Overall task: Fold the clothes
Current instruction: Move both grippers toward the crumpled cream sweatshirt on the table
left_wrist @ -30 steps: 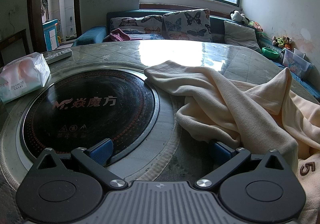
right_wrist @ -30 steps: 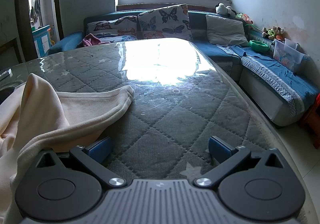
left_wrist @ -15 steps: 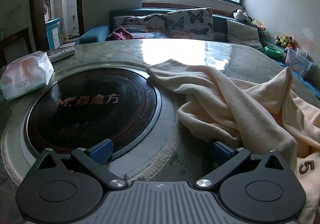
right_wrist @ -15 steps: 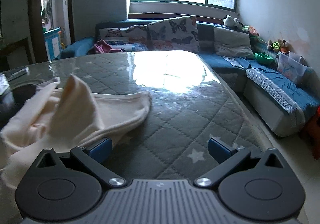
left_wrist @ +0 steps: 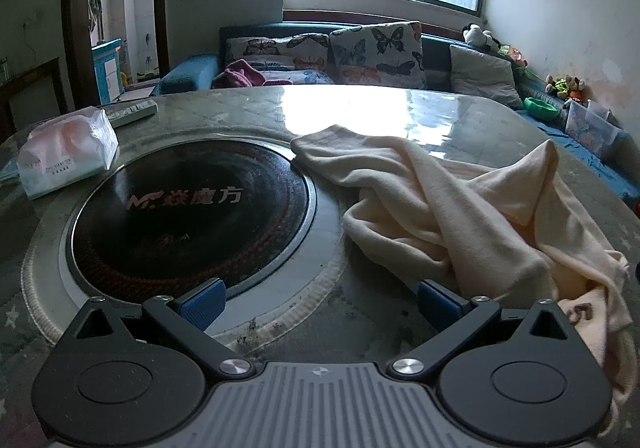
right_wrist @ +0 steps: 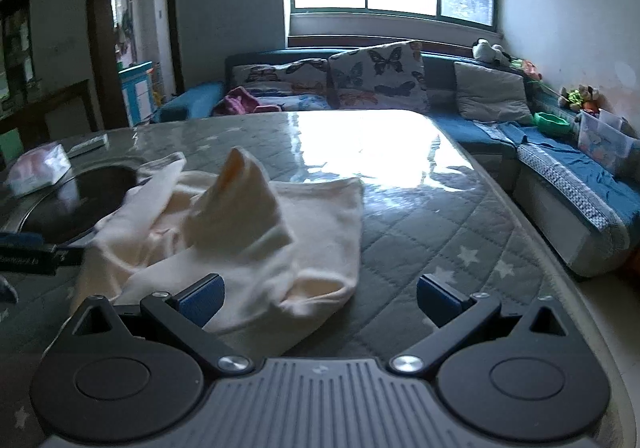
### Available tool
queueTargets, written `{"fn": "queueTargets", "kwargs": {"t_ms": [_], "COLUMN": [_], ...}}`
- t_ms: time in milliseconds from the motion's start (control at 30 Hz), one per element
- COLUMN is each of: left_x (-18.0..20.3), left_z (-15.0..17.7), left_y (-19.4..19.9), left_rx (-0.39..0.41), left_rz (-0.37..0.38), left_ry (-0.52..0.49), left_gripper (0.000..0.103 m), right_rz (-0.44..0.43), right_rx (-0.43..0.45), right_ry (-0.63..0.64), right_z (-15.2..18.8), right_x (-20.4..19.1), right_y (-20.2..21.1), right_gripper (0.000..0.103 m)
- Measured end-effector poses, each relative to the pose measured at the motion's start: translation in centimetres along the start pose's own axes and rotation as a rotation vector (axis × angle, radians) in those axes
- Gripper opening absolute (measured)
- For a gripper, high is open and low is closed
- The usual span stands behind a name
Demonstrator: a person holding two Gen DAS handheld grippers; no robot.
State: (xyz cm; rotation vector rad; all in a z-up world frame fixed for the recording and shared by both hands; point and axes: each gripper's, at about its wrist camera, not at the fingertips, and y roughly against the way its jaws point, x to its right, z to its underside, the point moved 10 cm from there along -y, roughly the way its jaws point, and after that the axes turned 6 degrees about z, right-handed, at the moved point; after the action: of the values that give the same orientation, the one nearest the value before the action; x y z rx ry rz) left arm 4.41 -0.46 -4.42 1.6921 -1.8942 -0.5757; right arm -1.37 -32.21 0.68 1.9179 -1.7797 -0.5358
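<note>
Over the last second both views have drawn back and risen: in the right wrist view the crumpled cream-coloured knit garment [right_wrist: 240, 232], which filled the lower left corner, now sits whole across the centre left of the frame, and in the left wrist view more of the quilted grey, glass-topped table [left_wrist: 360, 115] shows around it. The cloth itself has barely shifted shape. I judge this a retreat to survey the heap before choosing grasp points, so folding proper has not begun.

The left tool [left_wrist: 320, 304] stands wide open and holds nothing; its right blue pad is just beside the garment's near fold. The right tool [right_wrist: 320, 300] is likewise wide open and empty, with the garment's lower edge lying between its fingers.

The garment lies bunched on the table, right of the round black glass cooktop [left_wrist: 188, 219]. In the left view its long axis runs from a flat end at upper centre, touching the cooktop's rim, down to lower right, where a brown numeral shows. One peak stands up mid-heap.
</note>
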Motion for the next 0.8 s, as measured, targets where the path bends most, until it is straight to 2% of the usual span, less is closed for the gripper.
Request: {"fn": "queueTargets", "kwargs": {"t_ms": [400, 800], "left_x": [1.9, 3.8], "left_z": [0.3, 0.3], "left_y": [2.2, 3.7], "left_rx": [0.009, 0.024], "left_rz": [0.037, 0.077], "left_ry": [-0.026, -0.048], "left_gripper": [0.103, 0.103], "right_rz": [-0.051, -0.073], "right_rx": [-0.022, -0.047], "right_ry": [0.018, 0.001], "right_z": [1.5, 2.7], "right_x": [-2.6, -3.7], "right_y": [1.7, 2.6], "right_gripper": [0.103, 0.103]}}
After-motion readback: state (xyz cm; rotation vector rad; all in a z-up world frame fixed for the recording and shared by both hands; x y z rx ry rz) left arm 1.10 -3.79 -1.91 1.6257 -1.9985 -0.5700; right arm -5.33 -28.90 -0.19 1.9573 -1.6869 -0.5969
